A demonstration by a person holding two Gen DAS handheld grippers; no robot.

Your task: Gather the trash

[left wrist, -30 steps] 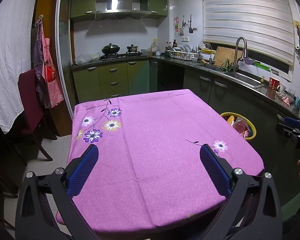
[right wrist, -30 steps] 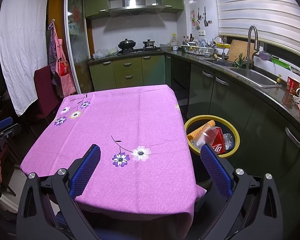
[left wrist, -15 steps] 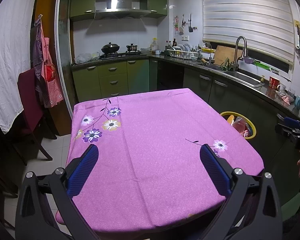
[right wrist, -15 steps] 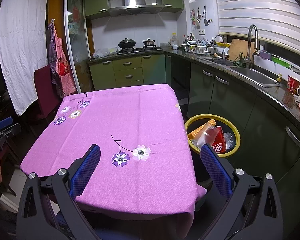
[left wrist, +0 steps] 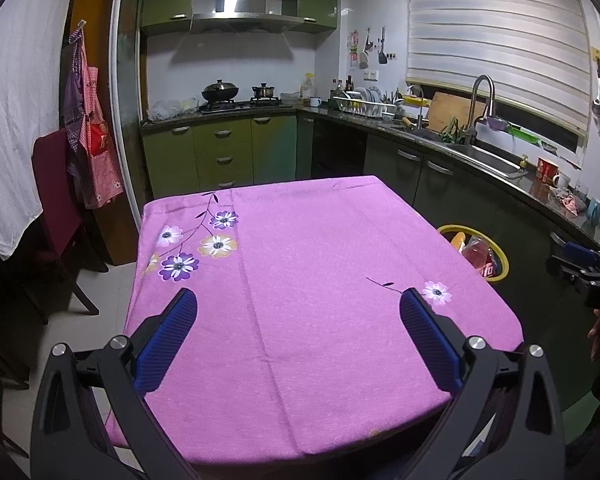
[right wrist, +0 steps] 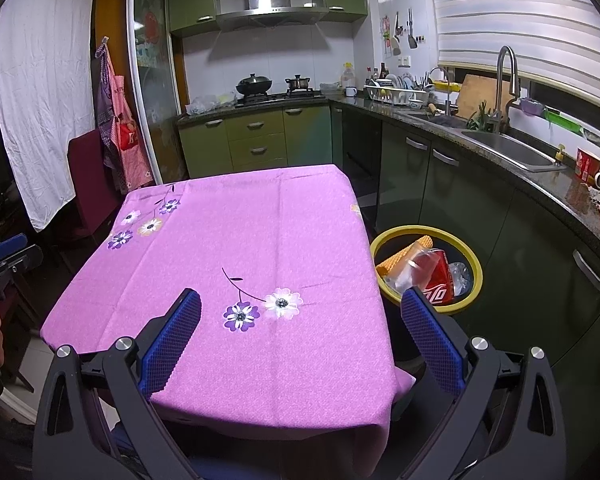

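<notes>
A table with a pink flowered cloth [left wrist: 300,280] fills both views [right wrist: 240,240]; no trash lies on it. A yellow-rimmed bin [right wrist: 474,258] stands on the floor at the table's right side and holds a red cola can [right wrist: 440,280], an orange cone-shaped piece [right wrist: 404,254] and clear plastic. The bin also shows in the left wrist view [left wrist: 500,256]. My left gripper [left wrist: 298,304] is open and empty over the table's near edge. My right gripper [right wrist: 300,304] is open and empty over the table's near right corner, its right finger in front of the bin.
Dark green cabinets and a countertop with a sink [right wrist: 512,152] run along the right. A stove with pots [right wrist: 256,86] is at the back. A dark red chair [left wrist: 56,184] and a hanging apron [left wrist: 92,128] stand left of the table.
</notes>
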